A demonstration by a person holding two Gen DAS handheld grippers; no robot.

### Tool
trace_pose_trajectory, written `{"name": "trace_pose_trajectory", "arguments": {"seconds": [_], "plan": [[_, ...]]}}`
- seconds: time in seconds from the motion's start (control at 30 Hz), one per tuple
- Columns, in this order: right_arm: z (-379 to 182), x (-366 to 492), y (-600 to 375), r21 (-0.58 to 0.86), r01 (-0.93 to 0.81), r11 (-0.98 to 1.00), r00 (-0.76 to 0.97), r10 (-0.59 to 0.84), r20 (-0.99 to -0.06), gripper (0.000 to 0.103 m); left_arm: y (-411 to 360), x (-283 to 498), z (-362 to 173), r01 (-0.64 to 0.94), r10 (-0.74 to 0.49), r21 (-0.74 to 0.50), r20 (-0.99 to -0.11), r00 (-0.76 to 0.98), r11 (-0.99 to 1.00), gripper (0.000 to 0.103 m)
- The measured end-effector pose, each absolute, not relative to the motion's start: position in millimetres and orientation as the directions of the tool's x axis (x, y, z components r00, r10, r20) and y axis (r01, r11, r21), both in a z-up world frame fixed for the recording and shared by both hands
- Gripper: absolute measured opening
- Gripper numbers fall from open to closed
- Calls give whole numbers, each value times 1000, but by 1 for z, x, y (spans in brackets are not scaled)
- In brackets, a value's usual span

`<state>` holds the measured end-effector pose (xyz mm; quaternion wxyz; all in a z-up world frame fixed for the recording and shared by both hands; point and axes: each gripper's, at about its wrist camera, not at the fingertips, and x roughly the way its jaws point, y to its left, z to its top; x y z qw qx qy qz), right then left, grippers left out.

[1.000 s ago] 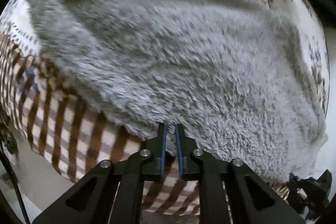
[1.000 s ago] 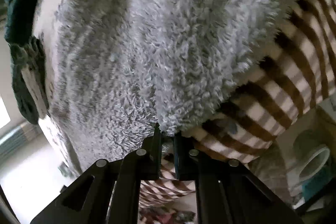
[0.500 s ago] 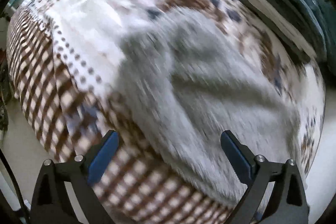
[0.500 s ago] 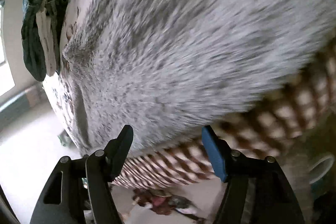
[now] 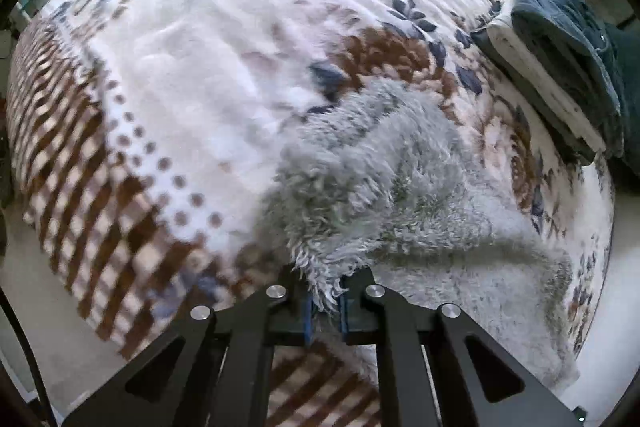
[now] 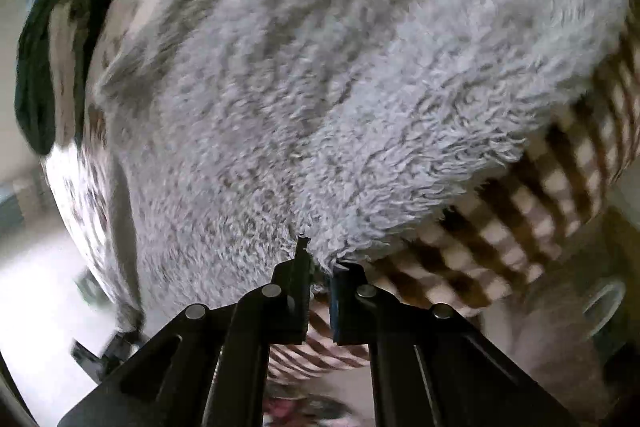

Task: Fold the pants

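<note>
Now I count one pair of shaggy grey fleece pants point(image 5: 384, 187) on the plush floral blanket point(image 5: 192, 75), long axis running from frame centre toward lower right. Both jaws just closed: my left gripper point(image 5: 325, 301) pinches a tufted edge, my right gripper point(image 6: 319, 285) likewise. One folded dark clothes stack point(image 5: 560, 39) sits upper right.

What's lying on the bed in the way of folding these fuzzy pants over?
Nothing visible. Both the left gripper and right gripper are shut on the grey pants. The blanket beyond is bare; the folded clothes sit off at its edge.
</note>
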<state>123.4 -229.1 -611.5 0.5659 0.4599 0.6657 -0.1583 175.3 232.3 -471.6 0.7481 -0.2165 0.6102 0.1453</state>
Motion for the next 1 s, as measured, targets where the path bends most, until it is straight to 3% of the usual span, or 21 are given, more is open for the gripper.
{"name": "trace_pose_trajectory", "arguments": {"seconds": [0.17, 0.27, 0.33, 0.4, 0.43, 0.47, 0.5, 0.53, 0.7, 0.8, 0.93, 0.97, 1.0], "plan": [[-640, 121, -223, 270, 811, 519, -20, 487, -873, 8, 243, 177, -502, -512, -63, -126, -988, 139, 850, 10], [-651, 135, -225, 292, 780, 554, -54, 523, -851, 16, 237, 181, -504, -480, -73, -102, -994, 79, 871, 16], [-644, 136, -232, 321, 757, 570, -49, 538, -842, 29, 223, 183, -489, -415, -54, -86, -995, 88, 906, 24], [-621, 141, -239, 330, 703, 630, -37, 496, -868, 47, 197, 179, -461, -313, 37, -2, -992, 120, 950, 38], [-603, 145, -239, 339, 649, 681, -12, 455, -890, 60, 188, 178, -451, -284, 60, 20, -989, 135, 959, 57], [-591, 145, -237, 346, 605, 717, 5, 431, -902, 67, 174, 176, -438, -247, 99, 58, -983, 156, 967, 84], [-576, 151, -237, 348, 549, 760, 16, 407, -913, 78, 163, 177, -429, -225, 115, 75, -979, 170, 971, 94], [-568, 156, -236, 351, 516, 781, 17, 400, -916, 79, 151, 179, -421, -202, 120, 82, -975, 186, 976, 99], [-542, 221, -244, 336, 430, 838, 57, 346, -936, 79, 85, 209, -400, -86, 172, 155, -949, 264, 984, 99], [-547, 279, -247, 366, 335, 868, 97, 354, -930, 79, 55, 236, -420, -43, 145, 138, -952, 271, 989, 99], [-581, 356, -216, 405, 175, 898, 22, 407, -913, 78, 32, 273, -473, 7, 171, 176, -965, 198, 984, 99], [-589, 369, -202, 392, 125, 911, 1, 395, -919, 72, 32, 281, -489, 16, 175, 181, -969, 177, 983, 99], [-600, 383, -194, 316, 83, 945, -18, 318, -948, 50, 33, 285, -498, 15, 178, 183, -971, 157, 983, 99]]}}
